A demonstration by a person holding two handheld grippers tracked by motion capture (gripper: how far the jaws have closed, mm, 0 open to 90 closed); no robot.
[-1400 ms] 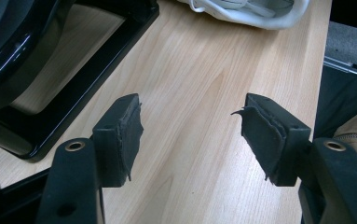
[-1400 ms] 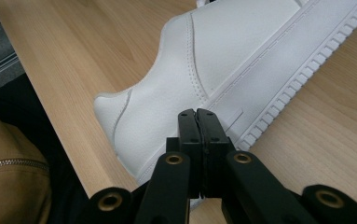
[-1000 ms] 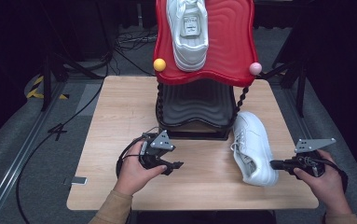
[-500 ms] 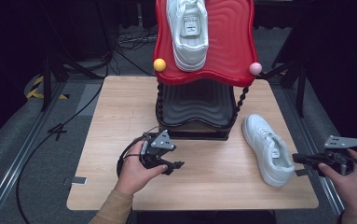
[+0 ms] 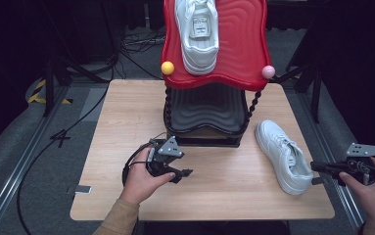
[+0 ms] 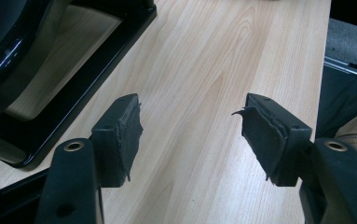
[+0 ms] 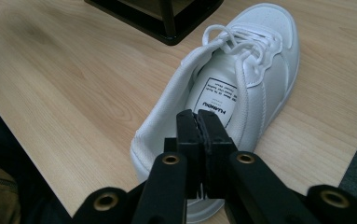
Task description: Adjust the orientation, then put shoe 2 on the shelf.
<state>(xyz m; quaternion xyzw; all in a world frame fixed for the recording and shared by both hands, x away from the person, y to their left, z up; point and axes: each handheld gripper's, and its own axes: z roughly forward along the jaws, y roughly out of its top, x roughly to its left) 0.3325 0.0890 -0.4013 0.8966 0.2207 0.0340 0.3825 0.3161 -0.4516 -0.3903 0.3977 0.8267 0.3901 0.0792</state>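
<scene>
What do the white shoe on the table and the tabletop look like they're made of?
Shoe: apparently smooth white leather or a synthetic lookalike, matte with a slight sheen, stitched panels, woven laces, printed insole label. Table: light wood or wood-look laminate; straight grain lines show, satin finish. Which one, I cannot tell.

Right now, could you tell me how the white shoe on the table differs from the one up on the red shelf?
The shoe on the table lies flat on the wood beside the rack's black base, toe towards the rack; the shoe on the red shelf sits raised and sloped. The right gripper, jaws shut, is at the table shoe's heel; nothing is near the shelf shoe. Both are white lace-up sneakers.
</scene>
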